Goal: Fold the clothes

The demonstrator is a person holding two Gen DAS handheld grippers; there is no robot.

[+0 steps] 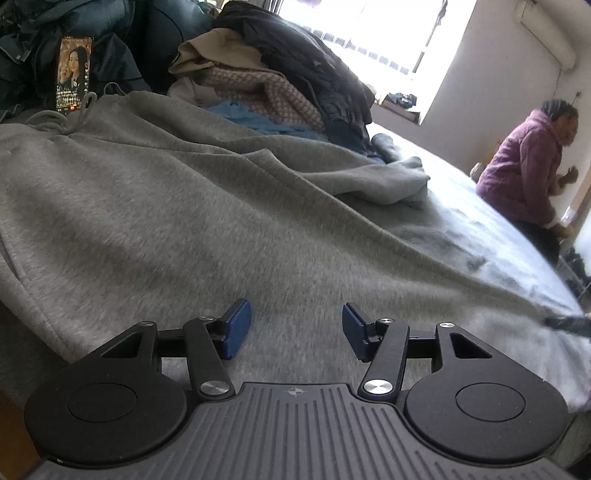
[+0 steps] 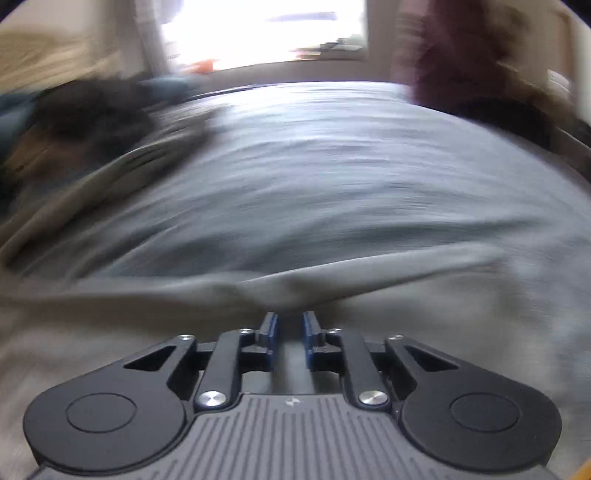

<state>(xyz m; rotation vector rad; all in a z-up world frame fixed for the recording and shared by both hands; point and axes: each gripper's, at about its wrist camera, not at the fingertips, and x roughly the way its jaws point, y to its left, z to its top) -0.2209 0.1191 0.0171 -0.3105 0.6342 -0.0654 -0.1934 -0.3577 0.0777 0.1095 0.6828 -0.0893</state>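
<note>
Left fingers [image 1: 297, 329] spread wide, empty, above a grey sweatshirt [image 1: 177, 206] spread on the bed [image 1: 491, 236]. Right fingers [image 2: 290, 334] nearly closed, apparently pinching its hem [image 2: 280, 288]; that view is blurred. Folding looks partway; a pile [image 1: 280, 77] waits behind.

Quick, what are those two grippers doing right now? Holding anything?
Left gripper: open, empty, over the grey sweatpants.
Right gripper: nearly closed, apparently pinching a fold of the grey fabric; blur prevents certainty.

Home bedroom, bed [image 1: 461, 206], heaped clothes [image 1: 280, 74], bright window [image 1: 388, 33]
</note>
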